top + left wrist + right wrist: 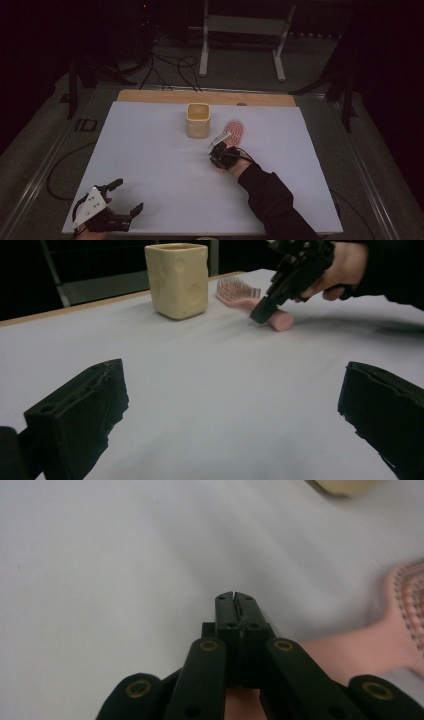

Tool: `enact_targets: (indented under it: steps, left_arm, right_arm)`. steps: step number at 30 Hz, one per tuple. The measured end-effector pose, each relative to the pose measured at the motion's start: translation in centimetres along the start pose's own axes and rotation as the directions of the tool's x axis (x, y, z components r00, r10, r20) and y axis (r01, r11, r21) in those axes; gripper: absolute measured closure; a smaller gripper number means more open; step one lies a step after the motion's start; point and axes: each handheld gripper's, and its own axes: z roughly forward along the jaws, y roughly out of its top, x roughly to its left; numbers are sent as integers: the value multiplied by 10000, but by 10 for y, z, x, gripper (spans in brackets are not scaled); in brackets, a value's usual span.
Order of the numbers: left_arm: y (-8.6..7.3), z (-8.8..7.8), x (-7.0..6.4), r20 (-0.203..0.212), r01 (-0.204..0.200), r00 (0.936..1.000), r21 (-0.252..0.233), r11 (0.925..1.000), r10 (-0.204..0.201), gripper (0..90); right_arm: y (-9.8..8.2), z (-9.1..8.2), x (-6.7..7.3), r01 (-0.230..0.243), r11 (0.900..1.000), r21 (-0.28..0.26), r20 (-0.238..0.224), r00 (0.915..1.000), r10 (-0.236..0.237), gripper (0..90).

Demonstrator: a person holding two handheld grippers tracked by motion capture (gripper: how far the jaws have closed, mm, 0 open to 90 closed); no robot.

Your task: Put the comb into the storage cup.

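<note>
Right gripper: black linkage arms, brass-ringed pivots, small screws. Left gripper: black blocky jaws, grey three-cornered plate dotted with holes. Black sleeve.

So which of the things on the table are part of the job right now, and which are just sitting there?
In the job:
- pink hairbrush, lying flat
- right claw, shut, at the brush handle
- yellow cup, upright beside the brush, probably

Lying about:
- left claw, open, holding nothing, at the near left corner
- floor cables

A dark lab room for testing.

Black curtains hang all around, loose cables lie on the grey floor, a white metal stand sits at the back, and a white sheet covers the wooden table.
</note>
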Motion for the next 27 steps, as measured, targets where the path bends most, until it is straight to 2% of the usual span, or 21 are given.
enact_targets:
  steps: [10, 19, 27]
  left_arm:
    - [0, 1, 0, -5, -24, 10000, 30, 10000, 24, 4]
    - [0, 1, 0, -5, 32, 10000, 15, 10000, -32, 4]
    - [0, 2, 0, -11, 8, 10000, 55, 10000, -8, 4]
  right_arm:
    - [-27, -18, -13, -281, 9995, 175, 215, 9994, 277, 900]
    - [-51, -33, -26, -792, 9966, 215, 321, 9964, 785, 900]
    - [-65, -42, -38, -1028, 9942, 308, 474, 9937, 1013, 900]
